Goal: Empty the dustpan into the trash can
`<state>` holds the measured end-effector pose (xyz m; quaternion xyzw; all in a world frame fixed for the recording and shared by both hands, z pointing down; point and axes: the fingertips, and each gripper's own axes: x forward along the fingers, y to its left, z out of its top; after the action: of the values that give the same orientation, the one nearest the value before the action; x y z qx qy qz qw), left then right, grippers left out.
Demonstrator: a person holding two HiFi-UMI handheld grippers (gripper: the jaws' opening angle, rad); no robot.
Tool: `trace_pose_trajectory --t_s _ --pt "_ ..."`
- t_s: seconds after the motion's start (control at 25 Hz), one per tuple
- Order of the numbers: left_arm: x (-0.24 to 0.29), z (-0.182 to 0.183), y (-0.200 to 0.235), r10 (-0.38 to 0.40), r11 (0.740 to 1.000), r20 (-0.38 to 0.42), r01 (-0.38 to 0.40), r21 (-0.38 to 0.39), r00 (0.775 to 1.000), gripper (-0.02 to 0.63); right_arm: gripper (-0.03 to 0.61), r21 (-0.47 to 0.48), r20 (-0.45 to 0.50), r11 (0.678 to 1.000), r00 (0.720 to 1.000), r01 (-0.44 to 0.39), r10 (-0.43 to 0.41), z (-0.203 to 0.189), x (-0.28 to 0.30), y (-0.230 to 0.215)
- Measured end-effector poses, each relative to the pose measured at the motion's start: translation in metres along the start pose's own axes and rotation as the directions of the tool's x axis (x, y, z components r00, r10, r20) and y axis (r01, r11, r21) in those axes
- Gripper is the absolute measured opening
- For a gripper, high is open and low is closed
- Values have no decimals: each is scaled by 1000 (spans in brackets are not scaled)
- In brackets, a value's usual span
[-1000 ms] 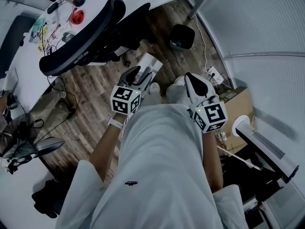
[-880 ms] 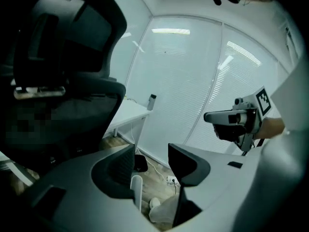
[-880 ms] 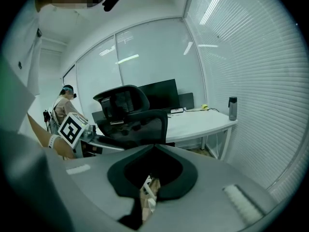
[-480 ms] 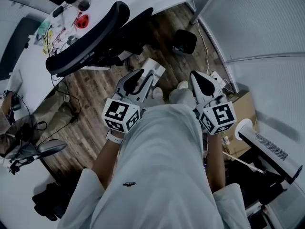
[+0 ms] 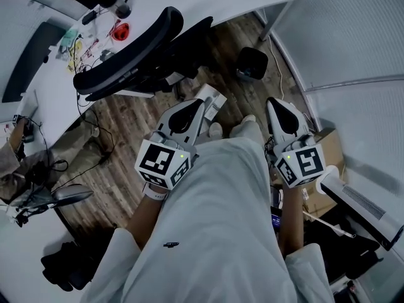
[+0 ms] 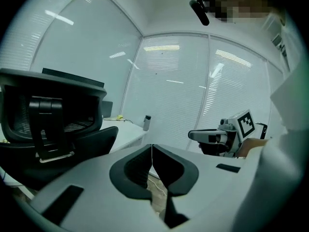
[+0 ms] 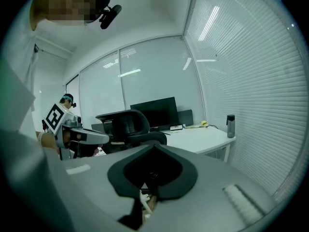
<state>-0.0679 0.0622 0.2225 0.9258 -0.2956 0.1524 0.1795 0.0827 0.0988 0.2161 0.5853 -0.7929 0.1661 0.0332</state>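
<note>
Jaws together and empty; my left gripper just closed. Trash can lies beyond my right gripper. Both sit higher than earlier.

chair ahead of the left gripper, against the worktop — trash can on the floor, beyond the right gripper.

Pale coat; L tongs, R tongs grey.

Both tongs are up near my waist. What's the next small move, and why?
Probably reopen the left tongs and lower them toward the white flat thing on the floor, likely the dustpan. Both it and the right tongs are shut on nothing, the left having just closed; the black bin stands further off.
</note>
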Motion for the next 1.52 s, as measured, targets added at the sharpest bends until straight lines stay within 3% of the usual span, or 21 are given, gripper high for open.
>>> trace_pose_trajectory --t_s 0.4,0.56,1.52 --pt "-16 24 -6 -36 999 60 36 5 998 8 12 -118 29 993 999 -24 27 25 -11 21" --pt "-10 21 -14 -40 999 49 40 3 998 8 12 -159 12 986 998 -56 58 25 -8 20" --pt "1 7 -34 -81 997 -13 81 3 997 8 11 -133 -49 990 998 -53 47 4 -22 19"
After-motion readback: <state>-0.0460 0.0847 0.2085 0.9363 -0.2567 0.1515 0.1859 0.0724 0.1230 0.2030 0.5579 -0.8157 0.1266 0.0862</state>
